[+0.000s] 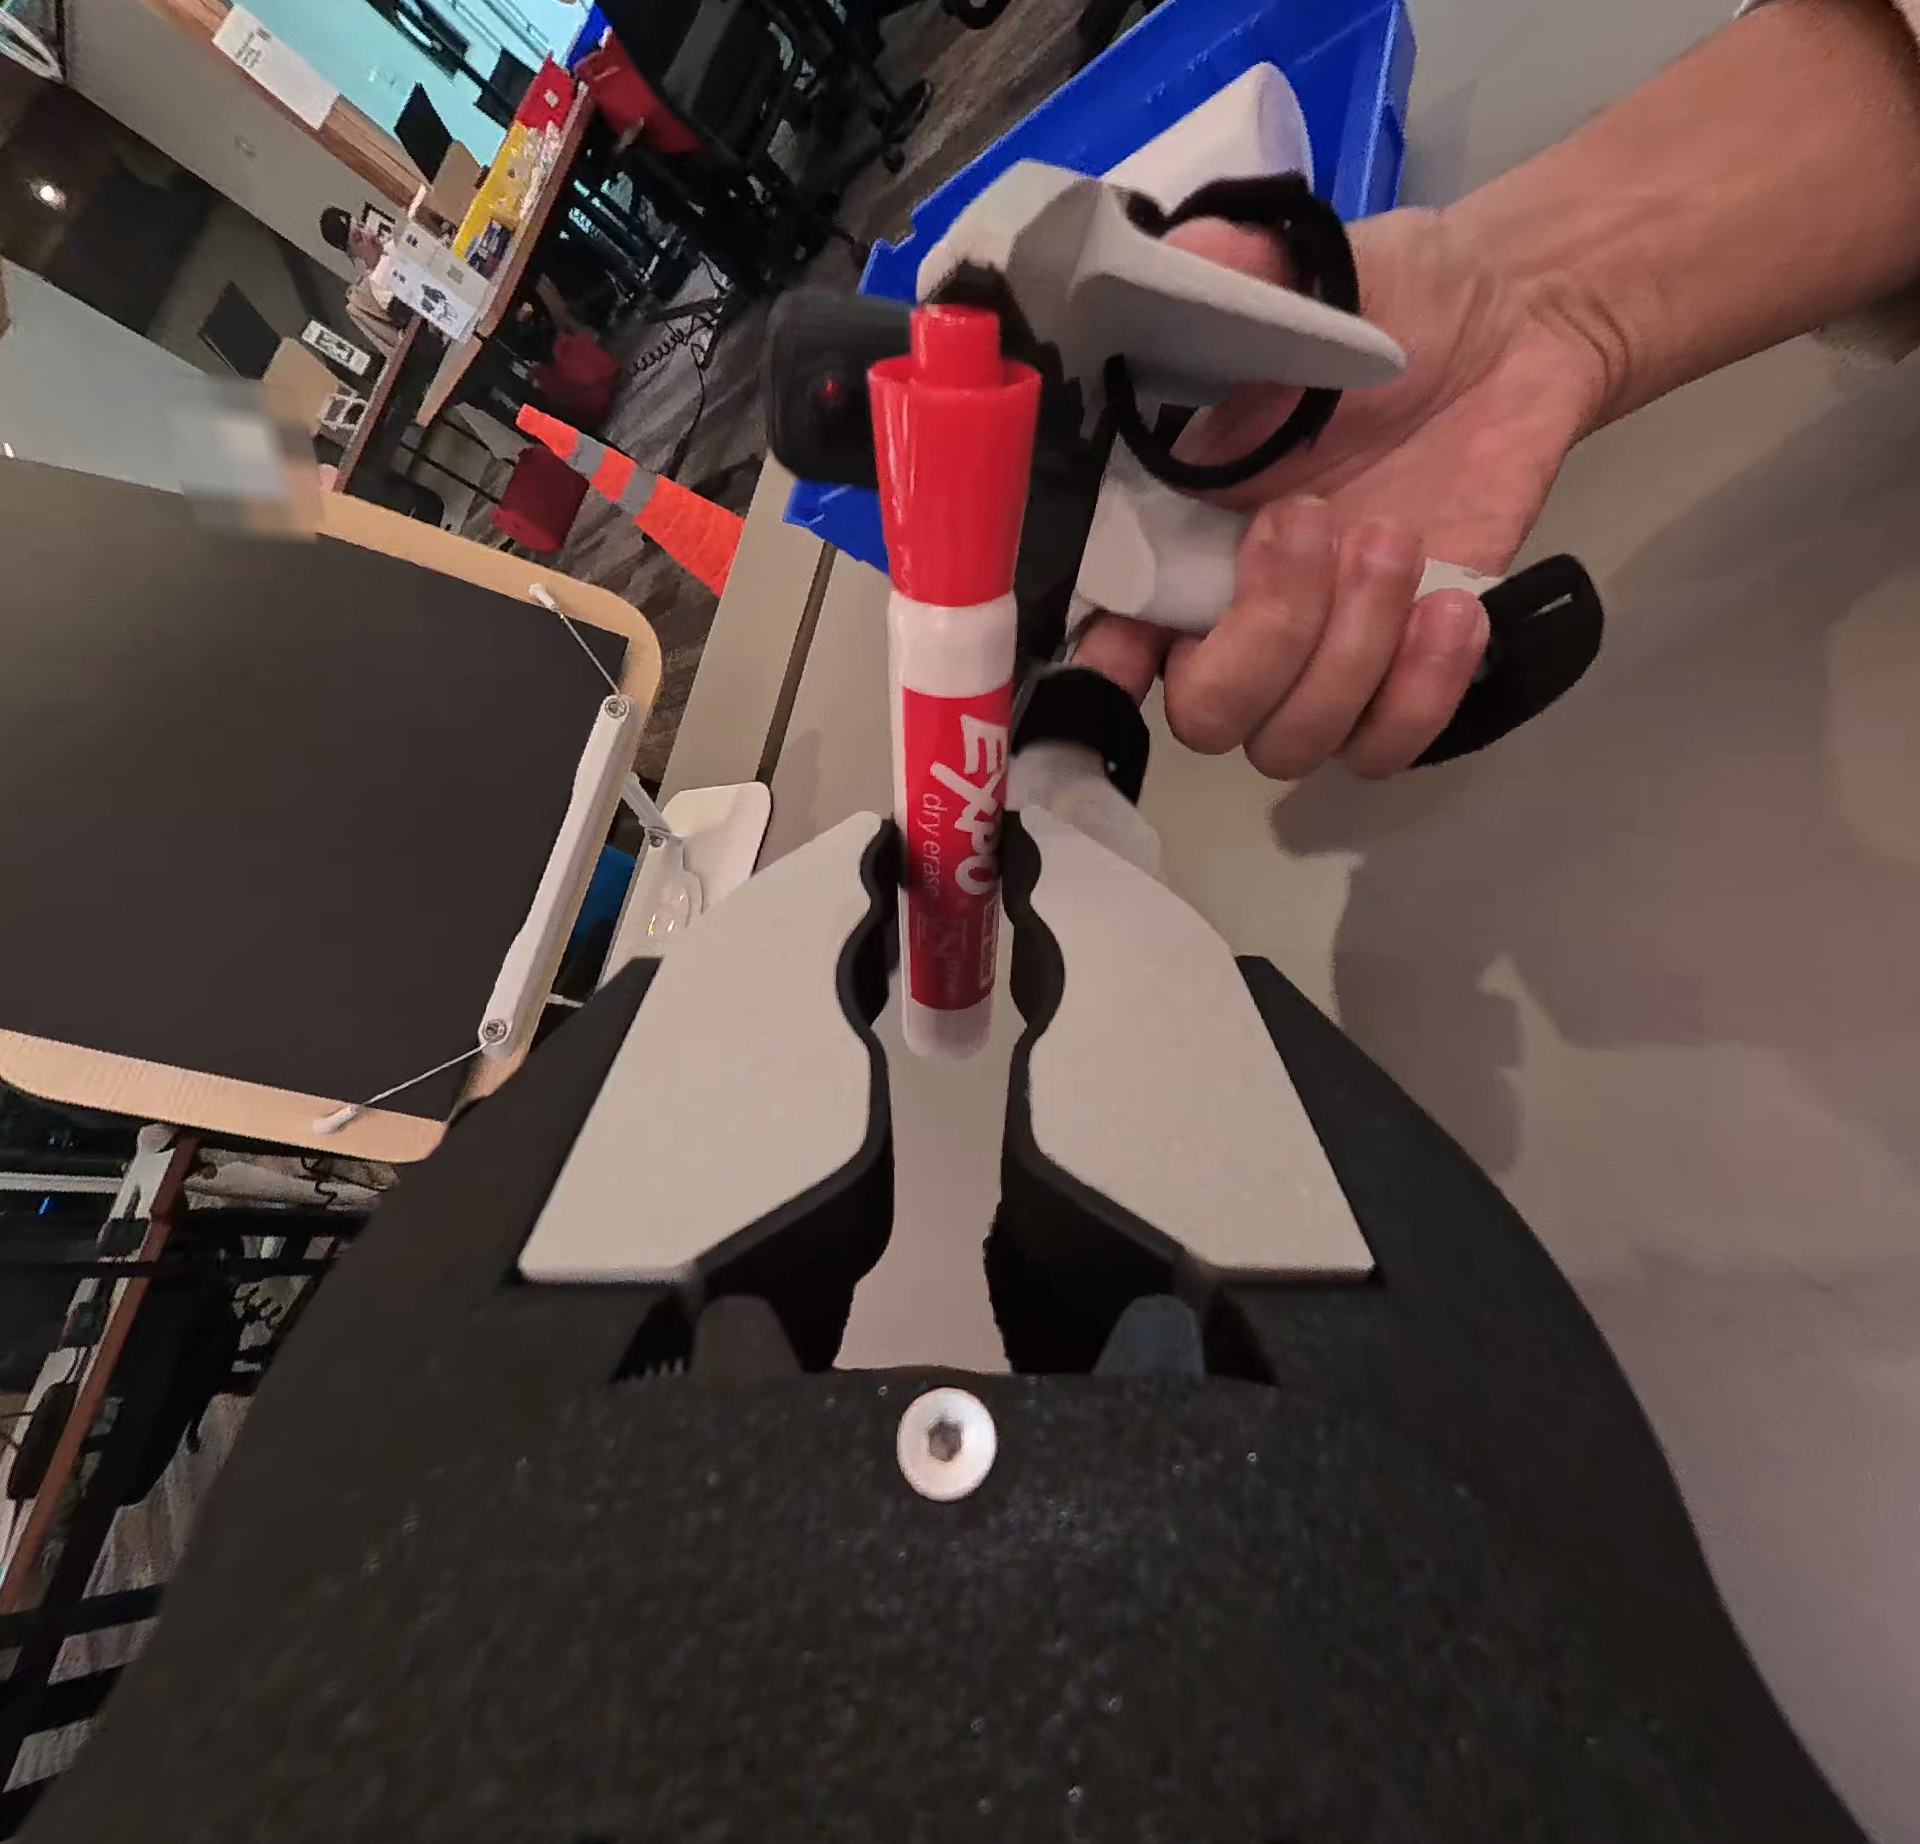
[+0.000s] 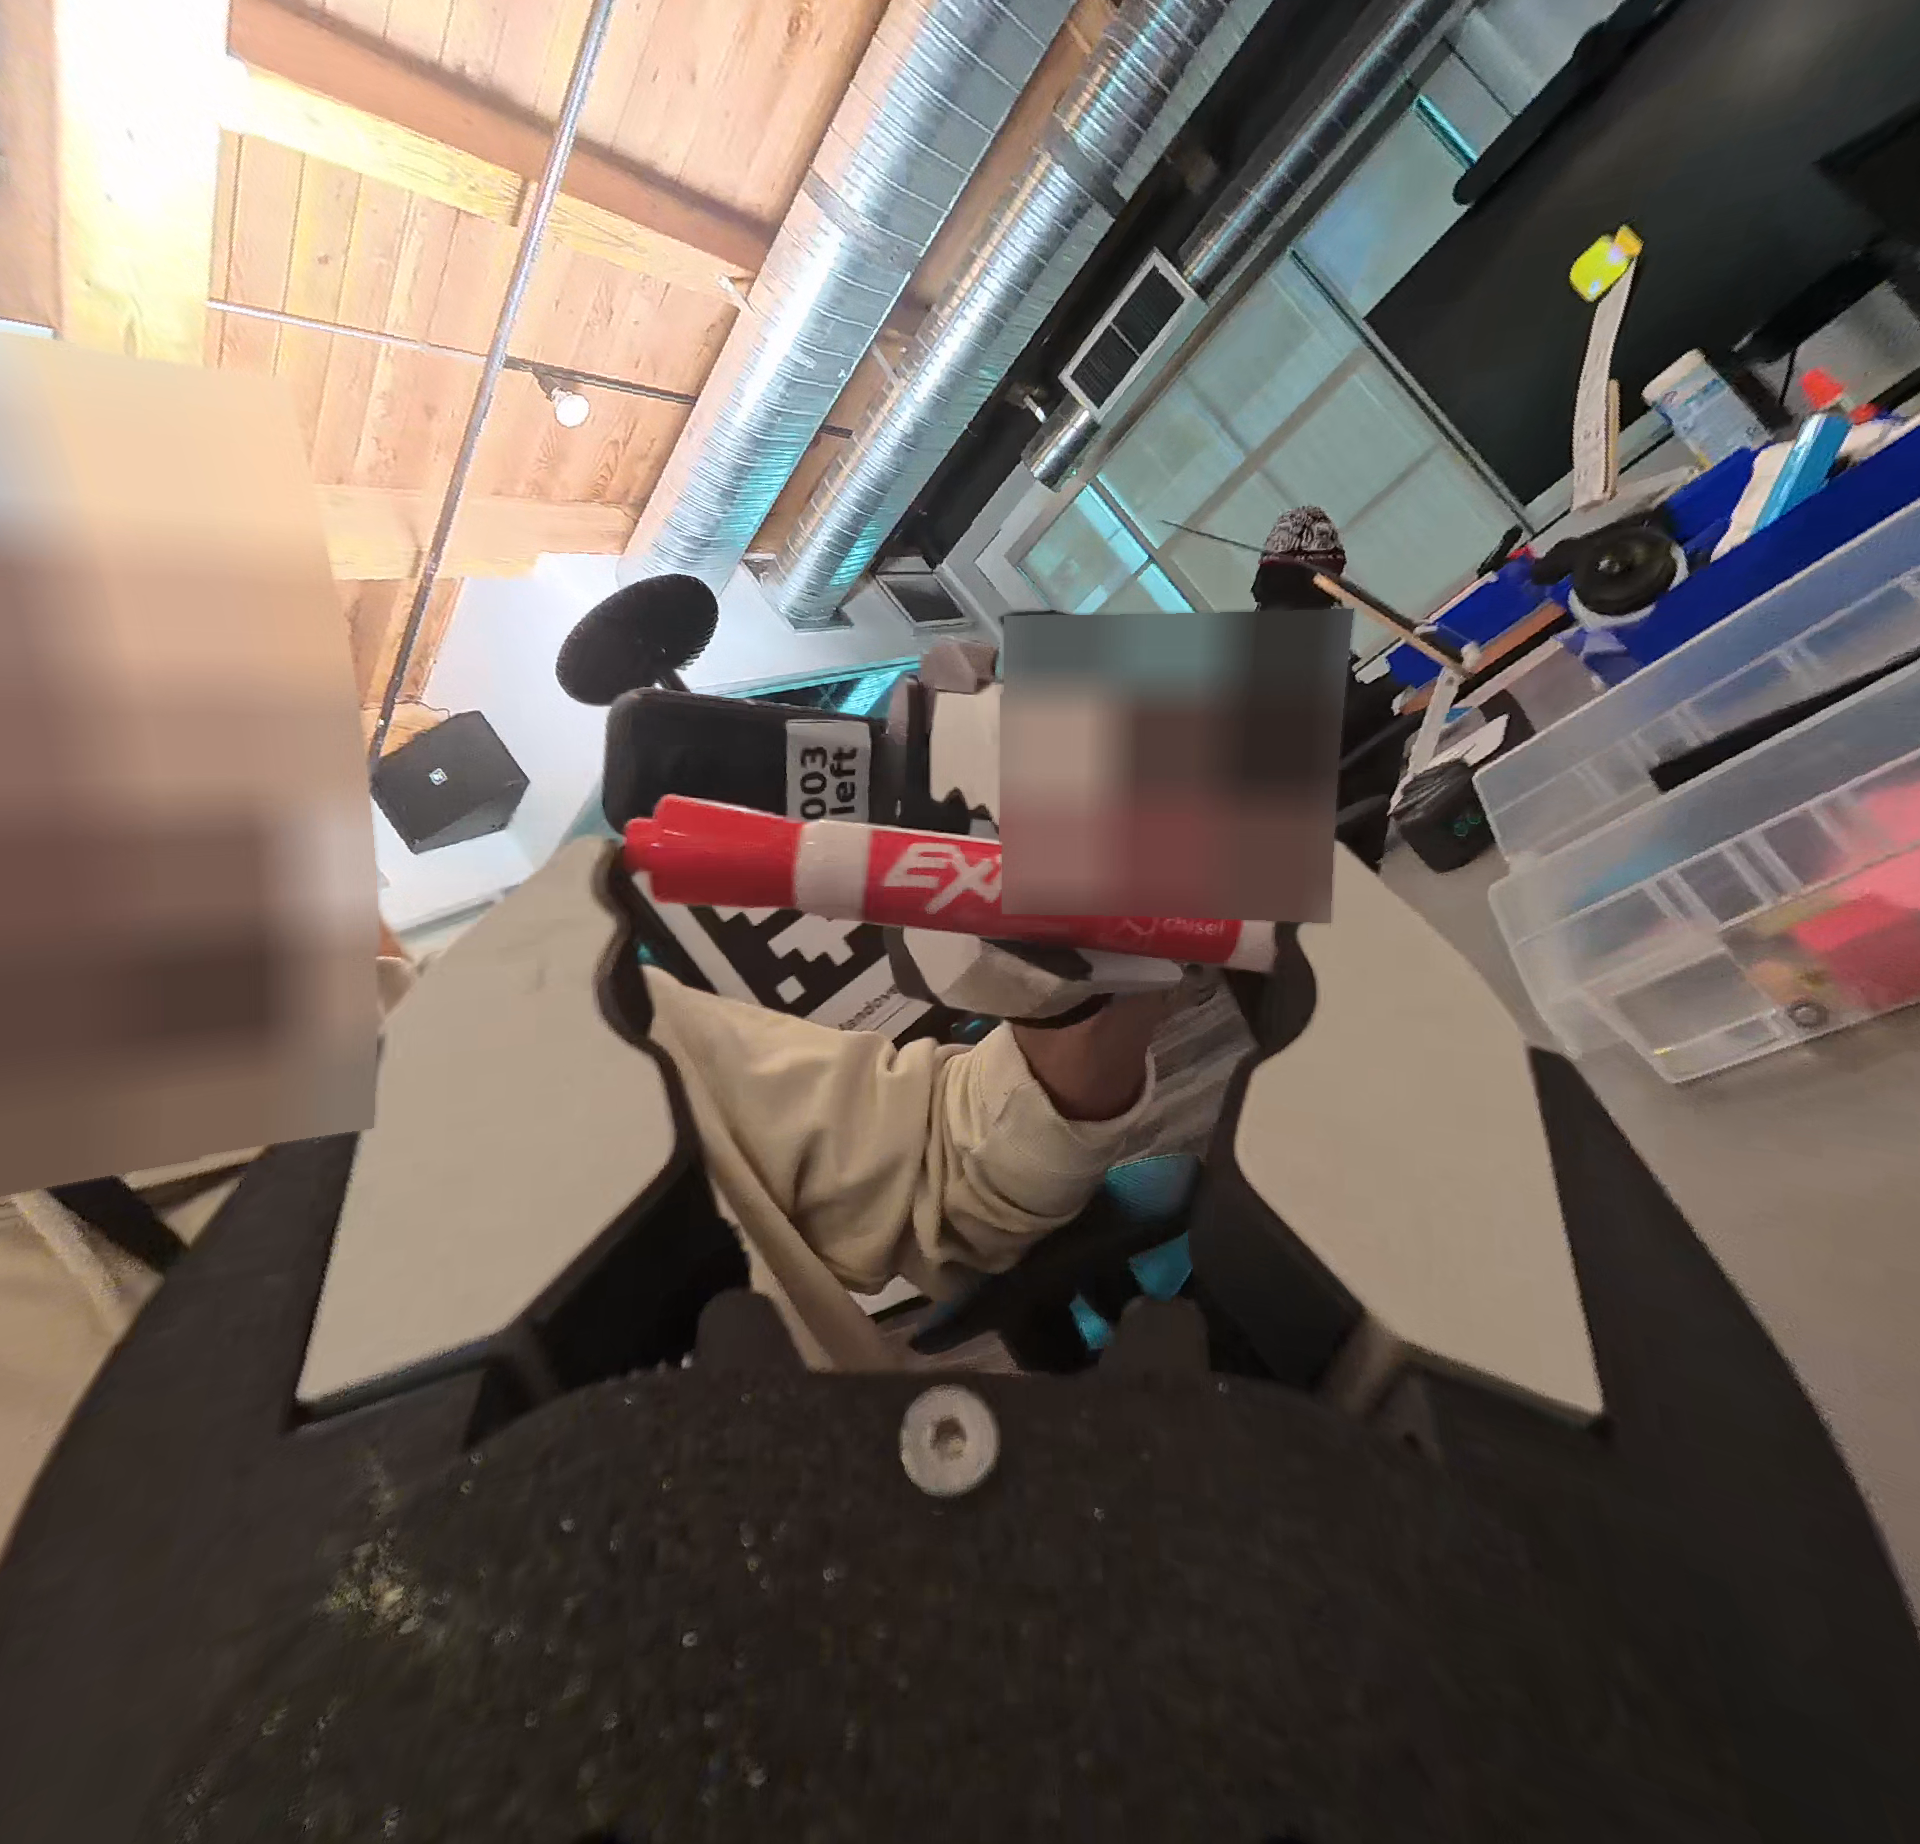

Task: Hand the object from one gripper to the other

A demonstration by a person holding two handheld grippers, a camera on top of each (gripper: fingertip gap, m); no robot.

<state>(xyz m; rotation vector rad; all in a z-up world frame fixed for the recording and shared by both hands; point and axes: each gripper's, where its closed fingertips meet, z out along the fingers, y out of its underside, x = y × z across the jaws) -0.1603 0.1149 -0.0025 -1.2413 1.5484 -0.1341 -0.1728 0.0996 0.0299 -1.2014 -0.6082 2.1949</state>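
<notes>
While clamped between left gripper [image 1: 951, 890] fingers, red marker [image 1: 951, 672] spans right gripper's [image 2: 951, 921] spread fingertips.

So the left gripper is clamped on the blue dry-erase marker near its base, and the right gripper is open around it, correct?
One thing is off: the marker is red, not blue. The left wrist view shows the left gripper clamped on the red-and-white dry-erase marker near its base; the right gripper is open around it.
</notes>
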